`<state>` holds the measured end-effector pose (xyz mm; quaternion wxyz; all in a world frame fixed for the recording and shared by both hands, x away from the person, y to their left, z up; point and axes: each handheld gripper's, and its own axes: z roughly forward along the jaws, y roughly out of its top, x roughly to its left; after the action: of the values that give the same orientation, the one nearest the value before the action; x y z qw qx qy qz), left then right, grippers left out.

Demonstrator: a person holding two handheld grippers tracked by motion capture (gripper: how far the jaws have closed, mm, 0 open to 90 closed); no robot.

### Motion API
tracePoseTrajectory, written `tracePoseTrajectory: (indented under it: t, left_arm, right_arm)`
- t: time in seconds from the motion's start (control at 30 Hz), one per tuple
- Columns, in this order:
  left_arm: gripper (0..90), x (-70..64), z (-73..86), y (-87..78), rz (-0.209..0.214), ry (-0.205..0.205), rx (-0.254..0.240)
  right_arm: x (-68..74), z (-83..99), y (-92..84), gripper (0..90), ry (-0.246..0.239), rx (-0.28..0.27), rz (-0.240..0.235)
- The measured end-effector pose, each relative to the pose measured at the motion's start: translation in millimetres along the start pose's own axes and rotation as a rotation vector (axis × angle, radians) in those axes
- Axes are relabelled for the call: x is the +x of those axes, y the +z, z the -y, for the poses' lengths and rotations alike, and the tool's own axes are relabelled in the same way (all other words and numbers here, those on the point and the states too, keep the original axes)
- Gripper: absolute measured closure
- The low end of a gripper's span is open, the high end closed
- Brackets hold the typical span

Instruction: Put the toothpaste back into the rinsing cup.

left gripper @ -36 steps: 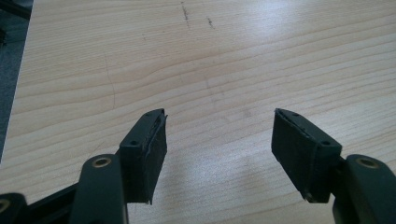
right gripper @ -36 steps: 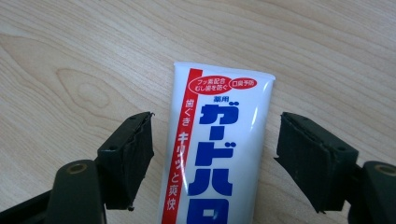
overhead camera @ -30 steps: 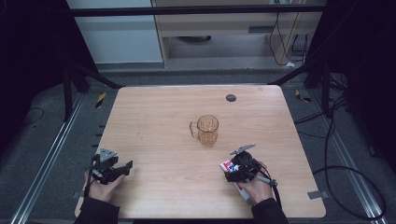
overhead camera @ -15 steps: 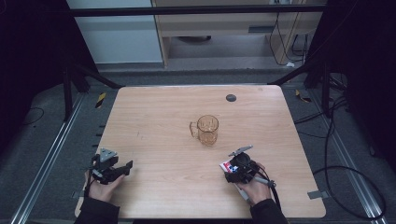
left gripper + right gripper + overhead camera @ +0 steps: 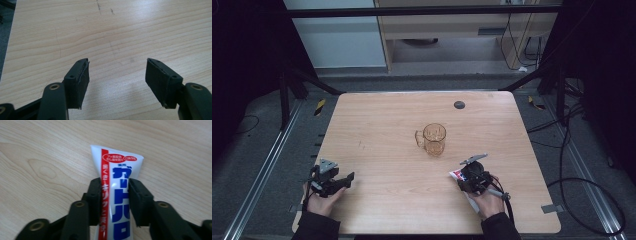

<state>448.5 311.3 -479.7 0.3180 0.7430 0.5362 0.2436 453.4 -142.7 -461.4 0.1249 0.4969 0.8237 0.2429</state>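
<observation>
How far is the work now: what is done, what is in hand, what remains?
Done: right gripper has clamped the toothpaste tube. In hand: the tube, low over the table. Left: probably carrying it to the empty glass mug; left gripper waits open.

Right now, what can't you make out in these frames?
- Toothpaste tube: its cap end runs off the bottom edge of the right gripper view, behind the right tongs shut on it.
- Tube in the high view: mostly covered by the tongs and hand; print too small to read.
- Mug: too small to tell whether anything is inside.
- Dark disc: too small to identify.
</observation>
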Motion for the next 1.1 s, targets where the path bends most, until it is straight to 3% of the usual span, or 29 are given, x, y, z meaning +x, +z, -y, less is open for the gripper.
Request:
tracePoseTrajectory:
  t: [0.13,0.2,0.27,0.3,0.37,0.73,0.9,1.1]
  left_arm:
    - [34.7,-0.7,0.0,0.3,0.000,0.002,0.001]
    - [34.7,-0.5,0.0,0.2,0.000,0.002,0.001]
    - [34.7,-0.2,0.1,0.1,0.001,0.001,0.000]
    - [34.7,0.1,0.1,0.0,0.000,0.000,0.001]
    - [34.7,0.3,0.1,-0.1,0.000,0.000,0.001]
    - [34.7,-0.2,0.1,0.1,0.001,0.001,0.001]
    - [34.7,-0.5,0.2,0.5,0.002,0.002,0.003]
    - [34.7,-0.9,0.2,0.2,0.002,0.002,0.002]
  right_arm:
    - [-3.5,1.3,-1.2,68.5,0.001,-0.010,-0.026]
    - [-2.8,1.8,0.1,65.9,-0.015,-0.016,-0.016]
    - [-1.8,1.8,2.6,59.4,-0.016,-0.007,-0.024]
    - [-1.7,2.1,4.7,51.9,-0.016,-0.005,-0.022]
    - [-1.3,3.5,10.2,49.4,-0.013,0.014,-0.037]
    - [0.6,5.5,19.0,36.2,-0.011,0.044,-0.007]
    - [2.1,6.0,19.9,37.1,-0.009,0.043,0.007]
    - [1.8,6.2,17.5,48.7,0.015,0.042,0.011]
